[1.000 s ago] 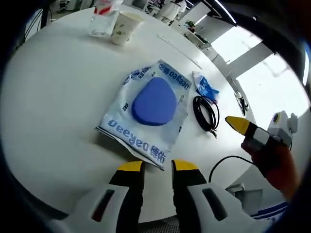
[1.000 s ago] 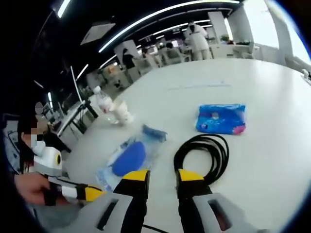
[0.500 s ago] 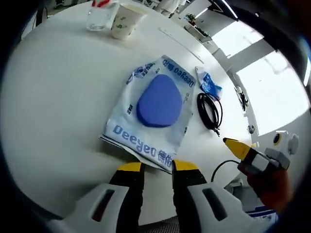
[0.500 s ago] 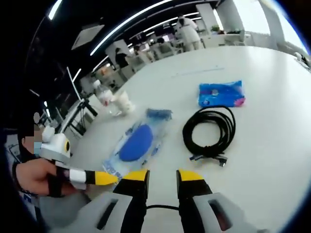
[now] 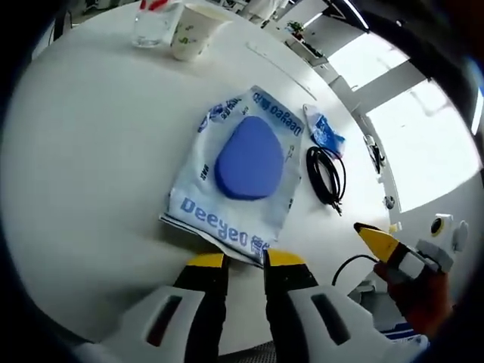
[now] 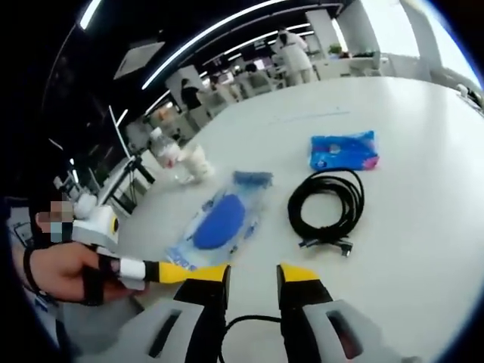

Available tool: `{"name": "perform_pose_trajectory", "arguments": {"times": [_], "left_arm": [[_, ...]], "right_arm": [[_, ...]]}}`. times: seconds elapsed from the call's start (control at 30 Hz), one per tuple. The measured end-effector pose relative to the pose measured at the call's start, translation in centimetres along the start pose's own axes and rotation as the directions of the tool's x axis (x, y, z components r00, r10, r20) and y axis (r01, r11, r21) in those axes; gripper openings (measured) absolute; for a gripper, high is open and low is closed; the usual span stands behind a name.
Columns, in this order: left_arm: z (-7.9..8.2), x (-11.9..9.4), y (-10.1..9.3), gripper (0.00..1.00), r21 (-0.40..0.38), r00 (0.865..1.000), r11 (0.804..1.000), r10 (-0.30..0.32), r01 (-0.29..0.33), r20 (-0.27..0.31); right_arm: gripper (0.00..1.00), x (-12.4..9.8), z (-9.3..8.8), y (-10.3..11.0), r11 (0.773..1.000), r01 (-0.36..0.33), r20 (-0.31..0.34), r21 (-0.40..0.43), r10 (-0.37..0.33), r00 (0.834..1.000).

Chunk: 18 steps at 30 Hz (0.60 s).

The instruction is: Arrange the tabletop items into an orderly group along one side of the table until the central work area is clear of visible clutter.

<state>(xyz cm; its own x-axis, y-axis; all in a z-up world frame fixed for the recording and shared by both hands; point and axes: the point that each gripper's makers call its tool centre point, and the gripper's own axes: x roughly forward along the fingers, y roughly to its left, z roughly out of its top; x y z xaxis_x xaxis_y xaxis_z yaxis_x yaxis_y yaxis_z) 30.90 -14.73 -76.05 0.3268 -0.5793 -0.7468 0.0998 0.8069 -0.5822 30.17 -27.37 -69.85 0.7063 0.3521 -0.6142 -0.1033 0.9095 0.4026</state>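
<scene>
Left gripper (image 5: 243,259) low over the table's (image 5: 91,151) near edge, jaws slightly parted with nothing between them; right gripper (image 6: 252,273) likewise parted and empty, held just off that edge, a hand (image 6: 57,271) gripping the left one's handle.

Black cable (image 6: 327,214) (coiled) lies between blue packet (image 6: 343,151) and tongs (image 6: 252,274).

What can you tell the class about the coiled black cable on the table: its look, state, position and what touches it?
The black cable is a thin cord wound into a loose, flat coil, its plug ends poking out at the near edge. It lies on the white table, between the blue packet and the right gripper, beside the clear bag. Nothing grips it.
</scene>
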Motion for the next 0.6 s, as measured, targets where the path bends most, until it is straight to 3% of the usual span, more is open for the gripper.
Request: {"name": "perform_pose_trajectory", "arguments": {"times": [0.27,0.6], "left_arm": [[0.1,0.3,0.4,0.02,-0.085,1.0,0.996,-0.013,0.013,0.0],[0.7,-0.3,0.7,0.0,-0.033,1.0,0.999,0.019,-0.019,0.003]], "right_arm": [[0.33,-0.1,-0.2,2.3,0.999,-0.048,-0.006,-0.024,0.048,0.999],[0.32,-0.8,-1.1,2.4,0.999,-0.048,-0.027,-0.019,0.047,0.999]]}}
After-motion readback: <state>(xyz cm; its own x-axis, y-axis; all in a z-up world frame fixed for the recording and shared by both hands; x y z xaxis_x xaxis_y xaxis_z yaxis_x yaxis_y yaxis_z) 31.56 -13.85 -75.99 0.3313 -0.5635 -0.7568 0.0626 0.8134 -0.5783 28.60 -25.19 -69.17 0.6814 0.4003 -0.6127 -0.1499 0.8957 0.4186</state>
